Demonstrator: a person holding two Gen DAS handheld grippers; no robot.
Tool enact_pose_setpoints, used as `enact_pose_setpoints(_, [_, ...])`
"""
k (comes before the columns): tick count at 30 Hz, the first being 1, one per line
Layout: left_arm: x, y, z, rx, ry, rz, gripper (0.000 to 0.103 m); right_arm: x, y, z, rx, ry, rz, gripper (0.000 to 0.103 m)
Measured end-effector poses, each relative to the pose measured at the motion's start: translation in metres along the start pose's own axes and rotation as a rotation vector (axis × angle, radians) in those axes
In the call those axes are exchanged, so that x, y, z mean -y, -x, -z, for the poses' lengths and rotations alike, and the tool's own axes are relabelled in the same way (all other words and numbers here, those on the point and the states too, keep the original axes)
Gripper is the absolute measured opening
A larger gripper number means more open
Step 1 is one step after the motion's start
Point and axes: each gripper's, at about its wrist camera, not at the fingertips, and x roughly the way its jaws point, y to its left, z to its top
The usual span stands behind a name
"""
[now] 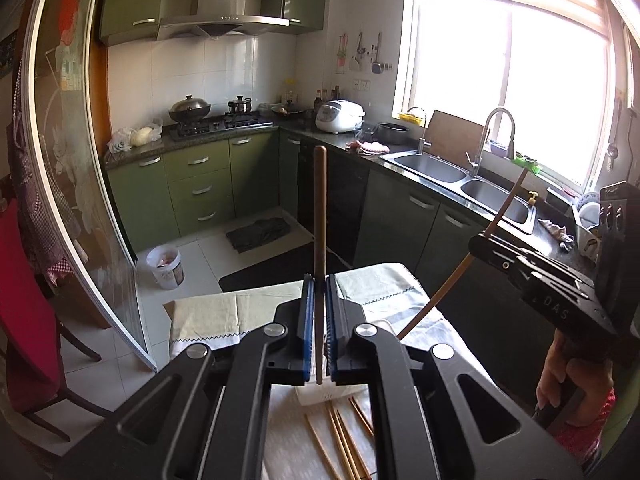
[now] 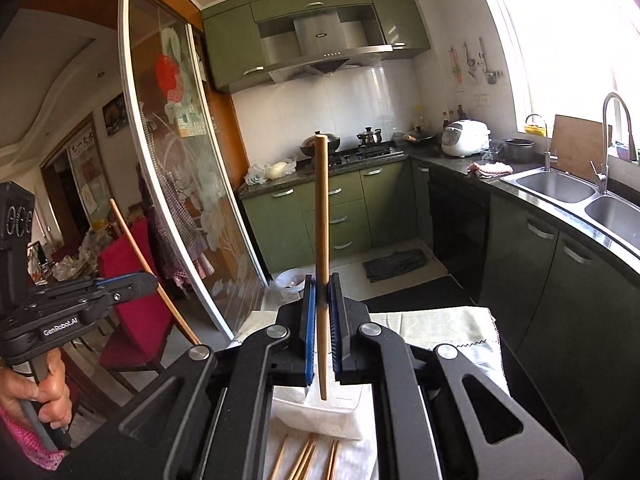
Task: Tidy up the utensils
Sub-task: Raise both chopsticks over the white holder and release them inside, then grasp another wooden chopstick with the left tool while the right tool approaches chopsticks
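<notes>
My left gripper (image 1: pixel 319 292) is shut on a dark wooden chopstick (image 1: pixel 319 216) and holds it upright above the table. My right gripper (image 2: pixel 321 294) is shut on a lighter chopstick (image 2: pixel 322 208), also upright. The right gripper shows in the left wrist view (image 1: pixel 486 240), with its chopstick (image 1: pixel 432 302) slanting. The left gripper shows in the right wrist view (image 2: pixel 148 280) with its chopstick (image 2: pixel 132 240). A white plastic holder (image 2: pixel 320 416) sits below both grippers, also seen in the left wrist view (image 1: pixel 324 394). Several loose chopsticks (image 1: pixel 340 436) lie on the cloth in front of it (image 2: pixel 304 460).
A small table with a pale cloth (image 1: pixel 224 312) stands in a green kitchen. A counter with a double sink (image 1: pixel 448 168) runs along the right. A red chair (image 2: pixel 132 292) and a glass sliding door (image 2: pixel 188 216) are at the left. A white bucket (image 1: pixel 166 266) stands on the floor.
</notes>
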Motion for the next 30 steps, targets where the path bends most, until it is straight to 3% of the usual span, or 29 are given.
enact_pose_setpoints(9, [-0.008,-0.082,0.025,-0.1,0.029,-0.017,0.006,0.012,-0.09,0.042,-0.179,0.007,0.041,0.007])
enact_pose_setpoints(17, [-0.009,-0.121,0.058,-0.232,0.043,-0.01,0.008,0.012,-0.119,0.083,-0.278,0.05,0.047,0.009])
enact_pose_setpoints(18, [-0.009,-0.122,0.06,-0.239,0.041,-0.008,0.009,0.011,-0.119,0.085,-0.283,0.056,0.047,0.01])
enact_pose_setpoints(20, [-0.01,-0.121,0.062,-0.247,0.051,-0.005,0.025,0.011,-0.115,0.088,-0.277,0.054,0.043,0.015])
enact_pose_setpoints(24, [-0.01,-0.107,0.061,-0.232,0.054,-0.002,0.037,0.011,-0.093,0.082,-0.236,0.044,0.025,0.02])
enact_pose_setpoints(26, [-0.011,-0.096,0.061,-0.228,0.059,0.004,0.051,0.012,-0.075,0.08,-0.207,0.038,0.012,0.024])
enact_pose_setpoints(30, [-0.012,-0.08,0.08,-0.264,0.057,-0.004,0.058,0.023,-0.036,0.087,-0.171,0.032,0.006,0.033])
